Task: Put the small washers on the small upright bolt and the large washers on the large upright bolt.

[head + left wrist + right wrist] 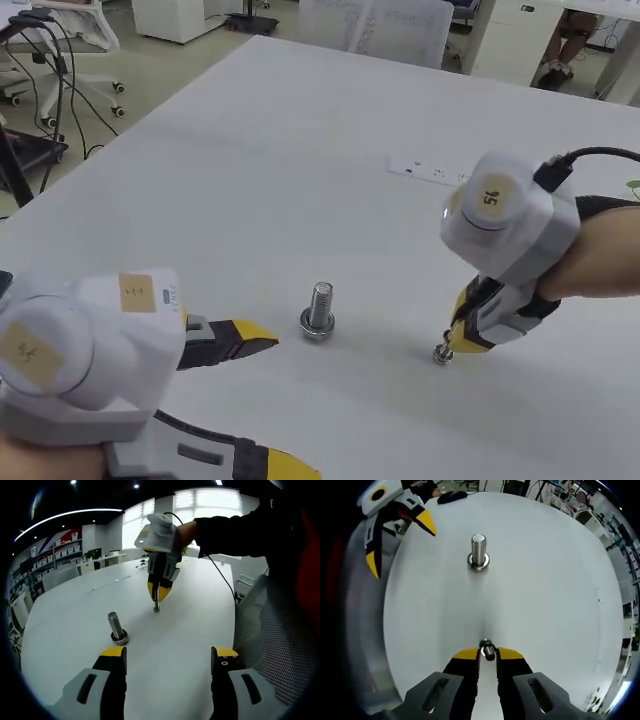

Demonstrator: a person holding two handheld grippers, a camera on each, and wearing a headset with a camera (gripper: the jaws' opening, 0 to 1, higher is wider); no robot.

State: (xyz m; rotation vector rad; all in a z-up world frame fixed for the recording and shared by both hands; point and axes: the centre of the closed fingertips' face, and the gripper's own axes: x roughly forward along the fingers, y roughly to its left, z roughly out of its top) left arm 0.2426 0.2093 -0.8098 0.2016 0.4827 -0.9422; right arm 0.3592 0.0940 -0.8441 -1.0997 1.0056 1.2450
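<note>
Much bare table (300, 150); left gripper (167, 652) jaws apart, right gripper (488, 655) tight on small bolt (443, 353).

White table (300, 150) with power strip (425, 171)

Open table (300, 180) around large bolt (319, 308); right tool (456, 343) closed around small bolt (441, 353).
</note>
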